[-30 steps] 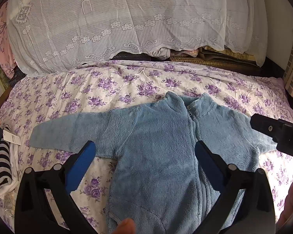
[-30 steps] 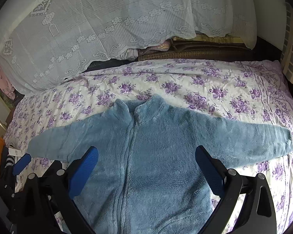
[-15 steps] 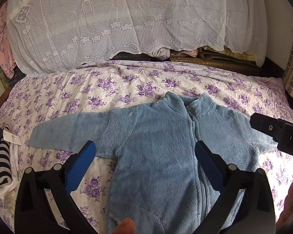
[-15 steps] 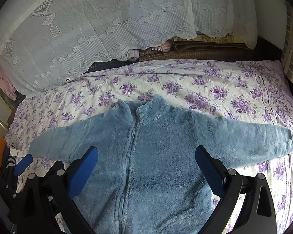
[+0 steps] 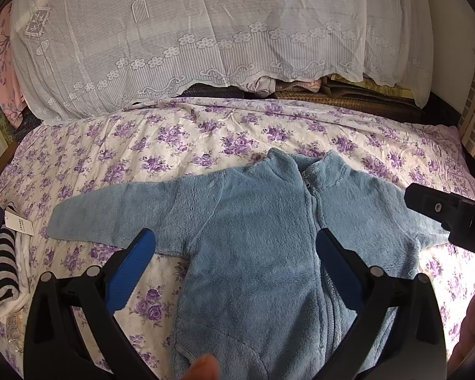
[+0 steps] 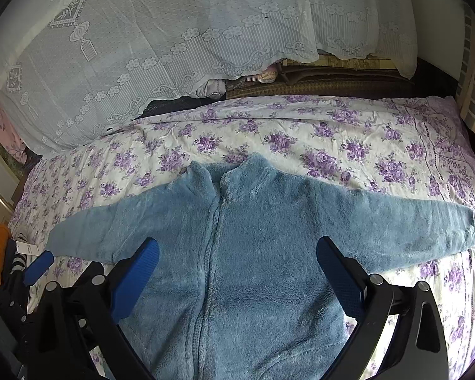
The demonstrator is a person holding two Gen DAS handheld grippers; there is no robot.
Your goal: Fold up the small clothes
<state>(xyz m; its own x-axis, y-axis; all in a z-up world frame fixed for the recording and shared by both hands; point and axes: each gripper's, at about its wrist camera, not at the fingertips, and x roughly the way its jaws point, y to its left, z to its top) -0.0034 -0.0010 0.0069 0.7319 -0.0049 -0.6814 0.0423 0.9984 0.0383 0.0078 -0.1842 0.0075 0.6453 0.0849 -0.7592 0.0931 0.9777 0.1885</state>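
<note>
Purple-flowered bedding covers the bed (image 6: 348, 133) in front of you, with white lace (image 5: 205, 31) draped at the far side. Your fleece jacket (image 6: 256, 253) lies flat on it, front up: dusty blue, fluffy, zipped to its stand-up collar, both sleeves spread wide to left and right. Your left gripper (image 5: 234, 269) and right gripper (image 6: 237, 272) hang above its body, fingers apart, holding nothing.
</note>
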